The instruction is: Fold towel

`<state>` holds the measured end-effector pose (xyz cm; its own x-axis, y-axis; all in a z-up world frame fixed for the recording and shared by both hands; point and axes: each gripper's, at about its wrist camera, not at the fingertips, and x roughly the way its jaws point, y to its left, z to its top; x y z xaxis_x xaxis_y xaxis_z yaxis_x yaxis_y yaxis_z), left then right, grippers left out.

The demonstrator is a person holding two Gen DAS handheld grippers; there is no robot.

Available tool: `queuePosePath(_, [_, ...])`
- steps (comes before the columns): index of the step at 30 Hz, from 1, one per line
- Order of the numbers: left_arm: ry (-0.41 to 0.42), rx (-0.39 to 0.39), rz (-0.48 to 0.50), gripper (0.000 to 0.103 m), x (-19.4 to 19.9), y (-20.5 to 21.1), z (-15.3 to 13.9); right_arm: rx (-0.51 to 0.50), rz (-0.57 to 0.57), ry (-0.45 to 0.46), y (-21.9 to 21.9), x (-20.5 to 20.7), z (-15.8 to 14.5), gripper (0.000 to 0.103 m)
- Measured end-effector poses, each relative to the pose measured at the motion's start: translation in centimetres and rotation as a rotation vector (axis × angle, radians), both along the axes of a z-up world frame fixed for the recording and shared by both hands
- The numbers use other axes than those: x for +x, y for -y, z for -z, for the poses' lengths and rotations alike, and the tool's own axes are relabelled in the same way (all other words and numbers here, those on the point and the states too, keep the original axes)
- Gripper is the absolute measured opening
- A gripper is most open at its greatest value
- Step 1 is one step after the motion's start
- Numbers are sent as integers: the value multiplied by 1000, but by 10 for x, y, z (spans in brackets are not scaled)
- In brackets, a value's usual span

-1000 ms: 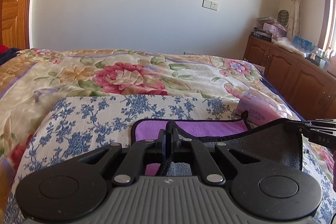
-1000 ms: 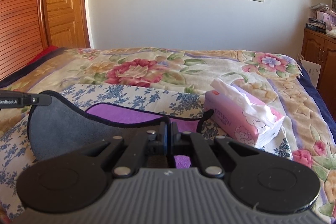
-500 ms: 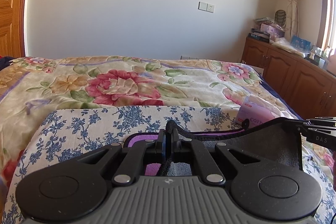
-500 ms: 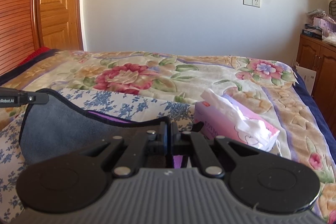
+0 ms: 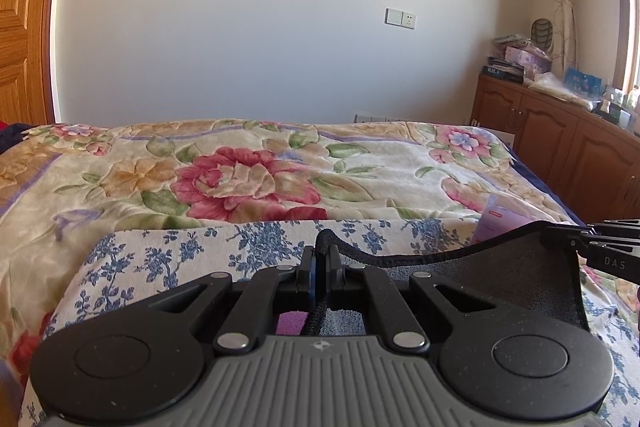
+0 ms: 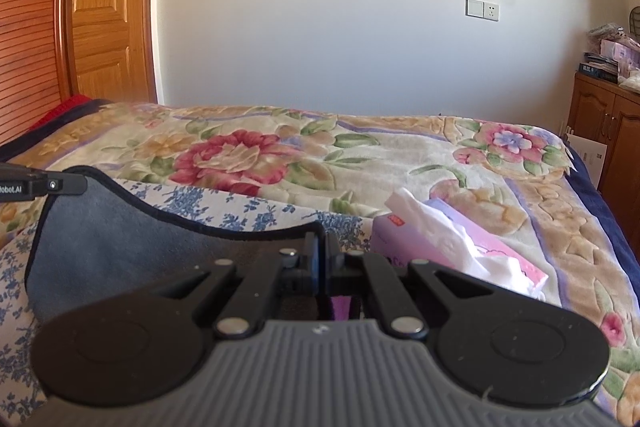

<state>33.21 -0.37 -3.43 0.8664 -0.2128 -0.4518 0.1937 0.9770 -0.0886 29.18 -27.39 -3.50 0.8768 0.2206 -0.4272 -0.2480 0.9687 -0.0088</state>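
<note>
The towel point(image 5: 492, 279) is grey on one side and purple on the other, with a black hem. It hangs lifted between both grippers above a blue-flowered cloth point(image 5: 168, 259) on the bed. My left gripper point(image 5: 321, 259) is shut on the towel's left corner. My right gripper point(image 6: 320, 247) is shut on its right corner; the towel's grey side point(image 6: 120, 227) sags between them. A little purple point(image 6: 340, 307) shows below the right jaws. Each gripper's tip shows at the edge of the other's view.
A pink tissue box point(image 6: 452, 247) lies on the bed just right of the towel. The floral bedspread point(image 5: 248, 179) stretches to the far wall. A wooden cabinet point(image 5: 560, 143) stands along the right, a wooden door point(image 6: 104, 7) at the left.
Both grippers have risen and carried the towel's held edge up and forward. The purple side that showed before is now almost hidden behind the grey side.
</note>
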Motion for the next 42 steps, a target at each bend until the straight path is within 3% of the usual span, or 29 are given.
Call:
queuePosePath(13, [-6, -2, -29, 5, 30, -8, 24, -1, 13, -35, 3, 31, 22, 4])
queuePosePath(16, [-46, -9, -33, 5, 42, -10, 34, -1, 19, -63, 4, 38, 32, 4])
queuePosePath(26, [-80, 46, -43, 5, 54, -6, 54, -2, 21, -127, 6, 49, 52, 4])
queuePosePath(39, [-100, 93, -58, 8, 60, -3, 64, -31, 23, -144, 5, 53, 58, 4])
queuePosePath(42, [-102, 95, -65, 9, 59, -3, 65, -36, 31, -144, 4, 53, 58, 9])
